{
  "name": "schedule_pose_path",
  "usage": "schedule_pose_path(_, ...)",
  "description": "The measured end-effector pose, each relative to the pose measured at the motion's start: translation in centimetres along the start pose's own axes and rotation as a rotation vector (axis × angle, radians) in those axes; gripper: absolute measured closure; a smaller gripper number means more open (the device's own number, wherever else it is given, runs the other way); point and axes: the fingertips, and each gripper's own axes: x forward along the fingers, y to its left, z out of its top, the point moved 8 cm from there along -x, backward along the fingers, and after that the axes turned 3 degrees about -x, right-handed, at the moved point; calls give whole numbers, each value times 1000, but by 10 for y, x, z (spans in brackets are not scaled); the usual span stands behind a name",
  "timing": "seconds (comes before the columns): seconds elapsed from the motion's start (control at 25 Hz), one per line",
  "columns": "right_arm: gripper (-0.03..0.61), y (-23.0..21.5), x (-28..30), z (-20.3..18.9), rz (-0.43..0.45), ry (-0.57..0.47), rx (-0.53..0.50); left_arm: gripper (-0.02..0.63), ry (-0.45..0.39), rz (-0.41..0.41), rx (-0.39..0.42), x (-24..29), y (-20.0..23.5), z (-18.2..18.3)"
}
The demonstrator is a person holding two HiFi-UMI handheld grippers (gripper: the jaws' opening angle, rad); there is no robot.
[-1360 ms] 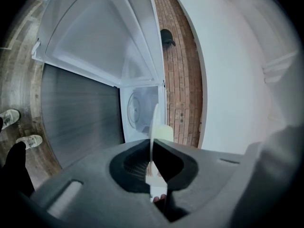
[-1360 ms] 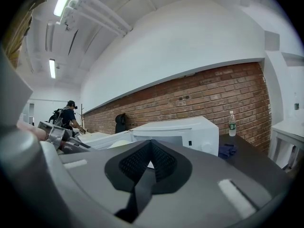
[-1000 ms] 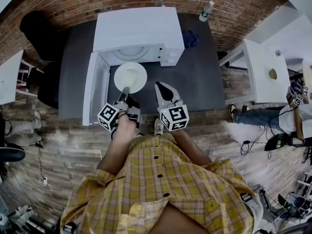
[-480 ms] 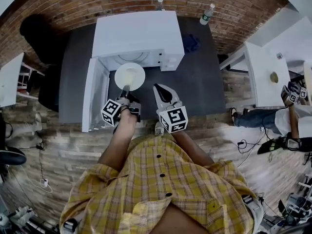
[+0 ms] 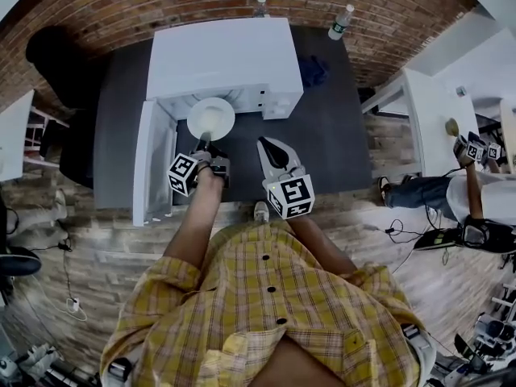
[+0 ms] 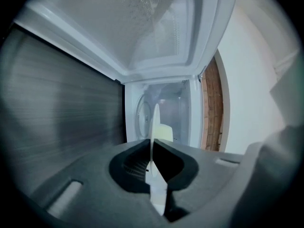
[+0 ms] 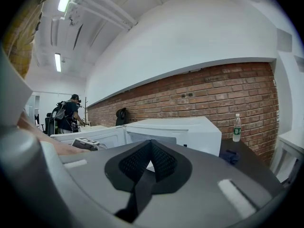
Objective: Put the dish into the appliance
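One dish [image 5: 210, 118], its edge pinched in the left gripper's [image 5: 205, 143] fingers, is at the mouth of the one open microwave [image 5: 226, 55], farther in than before. The right gripper [image 5: 269, 145] hovers with its fingers closed on nothing. Two bottles [image 5: 342, 20] stand on the bench [image 5: 326, 127].

Glossy white dish [image 5: 211, 118]; smooth white oven [image 5: 226, 55]; matt dark table [image 5: 330, 135]; rough brick wall [image 5: 161, 2]; near, checked cloth shirt [image 5: 266, 313].

Left claw [image 5: 205, 143] clamped, arm stretched forward; right claw [image 5: 265, 142] — jaws together — alongside
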Motion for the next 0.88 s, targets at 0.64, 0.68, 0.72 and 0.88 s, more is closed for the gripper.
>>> schedule_pose_path(0.64, 578, -10, 3, 2, -17, 0, -18, 603, -6, 28, 15, 51, 19, 10)
schedule_pose_path(0.68, 578, -10, 3, 2, -16, 1, -19, 603, -10, 29, 12, 53, 20, 12)
schedule_pose_path(0.72, 578, -10, 4, 2, -16, 2, -20, 603, -17, 30, 7, 55, 21, 13)
schedule_pose_path(0.88, 578, -14, 3, 4, -18, 7, -28, 600, -36, 43, -1, 61, 24, 17)
